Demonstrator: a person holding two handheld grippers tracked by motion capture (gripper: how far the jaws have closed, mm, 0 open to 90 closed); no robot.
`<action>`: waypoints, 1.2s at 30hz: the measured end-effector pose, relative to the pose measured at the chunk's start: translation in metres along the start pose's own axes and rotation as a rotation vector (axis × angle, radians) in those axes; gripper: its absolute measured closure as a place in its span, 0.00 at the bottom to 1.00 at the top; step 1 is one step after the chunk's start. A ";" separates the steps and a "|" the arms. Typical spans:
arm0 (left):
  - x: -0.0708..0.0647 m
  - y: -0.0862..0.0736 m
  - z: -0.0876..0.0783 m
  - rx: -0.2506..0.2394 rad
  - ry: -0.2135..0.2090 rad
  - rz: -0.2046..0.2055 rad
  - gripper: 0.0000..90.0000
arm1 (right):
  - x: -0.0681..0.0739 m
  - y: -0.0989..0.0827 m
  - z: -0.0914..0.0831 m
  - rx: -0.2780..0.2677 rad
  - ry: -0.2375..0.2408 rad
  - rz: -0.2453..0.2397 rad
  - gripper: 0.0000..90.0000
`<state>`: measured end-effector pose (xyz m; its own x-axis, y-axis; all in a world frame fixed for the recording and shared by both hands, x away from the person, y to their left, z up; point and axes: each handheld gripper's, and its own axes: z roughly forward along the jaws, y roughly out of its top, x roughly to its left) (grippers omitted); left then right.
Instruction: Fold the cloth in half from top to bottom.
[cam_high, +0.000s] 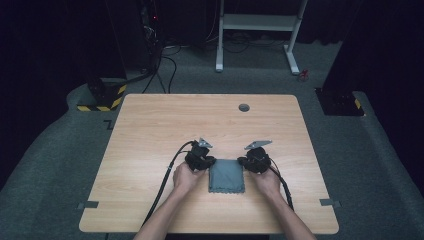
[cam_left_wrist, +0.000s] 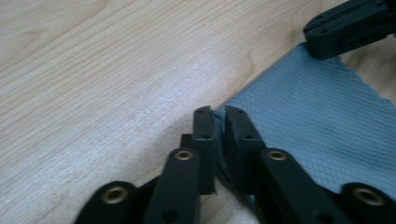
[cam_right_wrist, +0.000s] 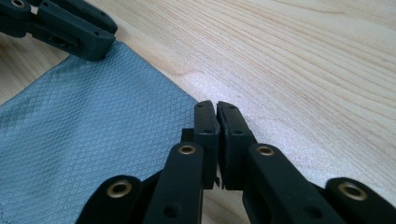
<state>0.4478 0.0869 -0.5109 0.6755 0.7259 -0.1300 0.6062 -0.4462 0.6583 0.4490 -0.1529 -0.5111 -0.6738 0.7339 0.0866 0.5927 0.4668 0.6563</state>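
the grey cloth (cam_high: 227, 176) lies flat on the desk (cam_high: 150, 125), near the middle of the front edge, between my two hands. my left gripper (cam_left_wrist: 218, 114) is clamped on the cloth's far left corner; a sliver of fabric shows pinched between its jaws. my right gripper (cam_right_wrist: 217, 108) is closed at the far right corner, its jaws pressed together, though from this angle i can't quite tell how much fabric, if any, is caught in them.

the risk i judge here is an uneven hold. if the right jaws have only nipped the very edge, or missed it, the corner could slip out as soon as i lift, and the cloth would swing from the left corner alone and crumple. pulling the hands apart too hard could also drag a thin bite free, so i'd lift both corners together and gently.
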 end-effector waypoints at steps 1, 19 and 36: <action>0.001 0.000 0.000 -0.004 -0.004 -0.002 0.95 | 0.001 0.000 0.000 -0.005 -0.010 -0.015 0.98; 0.020 0.006 0.008 -0.065 0.052 -0.035 0.96 | -0.005 0.018 0.018 -0.039 -0.068 0.018 0.98; -0.002 -0.023 -0.022 -0.054 0.087 0.019 0.51 | 0.006 0.005 -0.002 -0.088 -0.044 -0.003 0.79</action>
<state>0.4231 0.1071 -0.5094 0.6461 0.7613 -0.0544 0.5686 -0.4326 0.6997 0.4473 -0.1475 -0.5058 -0.6545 0.7542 0.0523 0.5483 0.4259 0.7197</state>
